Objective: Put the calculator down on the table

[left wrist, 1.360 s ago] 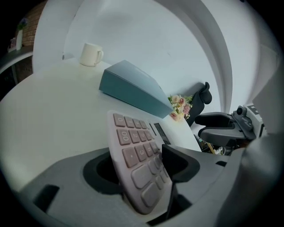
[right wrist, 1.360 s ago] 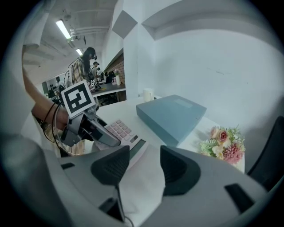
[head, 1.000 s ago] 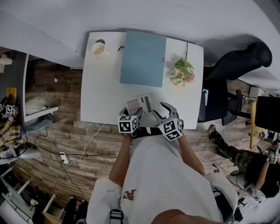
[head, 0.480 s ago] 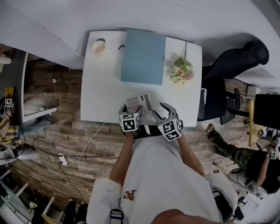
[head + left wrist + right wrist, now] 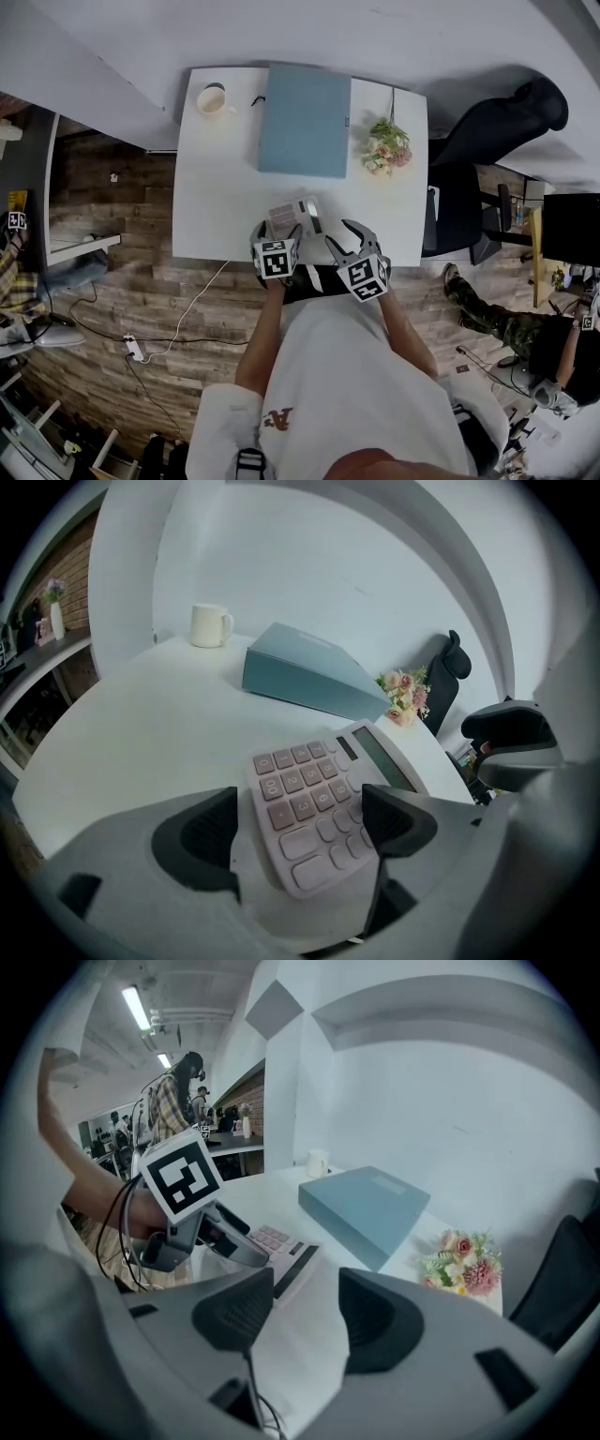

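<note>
The pale pink calculator (image 5: 295, 220) (image 5: 314, 808) lies flat on the white table (image 5: 216, 187) near its front edge, keys up. My left gripper (image 5: 278, 232) (image 5: 305, 822) straddles its near end. Its jaws have just been opening and now stand wide, the left pad clear of the casing and the right pad at its edge without pressing. My right gripper (image 5: 341, 239) (image 5: 305, 1312) hovers just right of it, shut with nothing between its pads. From the right gripper view the calculator (image 5: 281, 1246) shows behind the left gripper (image 5: 202, 1237).
A flat blue box (image 5: 305, 120) lies at the back middle of the table. A cream mug (image 5: 212, 100) stands at the back left, a small flower bunch (image 5: 386, 150) at the right. A black chair (image 5: 487, 141) stands beyond the right edge.
The left gripper's jaws have spread wider around the calculator, which stays on the table. Both hands have hardly moved.
</note>
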`<move>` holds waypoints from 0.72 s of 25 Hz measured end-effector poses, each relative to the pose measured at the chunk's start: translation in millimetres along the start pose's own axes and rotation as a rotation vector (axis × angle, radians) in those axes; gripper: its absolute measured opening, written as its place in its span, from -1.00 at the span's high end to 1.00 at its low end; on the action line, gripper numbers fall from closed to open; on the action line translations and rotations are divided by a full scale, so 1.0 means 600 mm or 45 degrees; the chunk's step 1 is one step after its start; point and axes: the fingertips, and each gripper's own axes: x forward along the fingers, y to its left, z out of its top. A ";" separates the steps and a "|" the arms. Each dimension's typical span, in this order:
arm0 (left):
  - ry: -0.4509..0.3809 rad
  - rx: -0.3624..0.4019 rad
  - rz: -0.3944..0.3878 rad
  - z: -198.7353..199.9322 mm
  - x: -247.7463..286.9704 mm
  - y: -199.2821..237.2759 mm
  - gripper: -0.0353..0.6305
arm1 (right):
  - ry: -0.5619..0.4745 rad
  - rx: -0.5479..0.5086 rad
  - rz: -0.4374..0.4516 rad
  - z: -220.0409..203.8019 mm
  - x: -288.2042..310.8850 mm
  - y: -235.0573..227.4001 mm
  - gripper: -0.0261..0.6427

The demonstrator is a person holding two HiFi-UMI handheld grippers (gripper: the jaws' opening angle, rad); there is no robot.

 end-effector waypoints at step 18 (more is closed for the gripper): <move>-0.735 0.397 0.044 0.199 -0.238 -0.069 -0.31 | -0.491 0.006 -0.154 0.154 -0.120 -0.054 0.08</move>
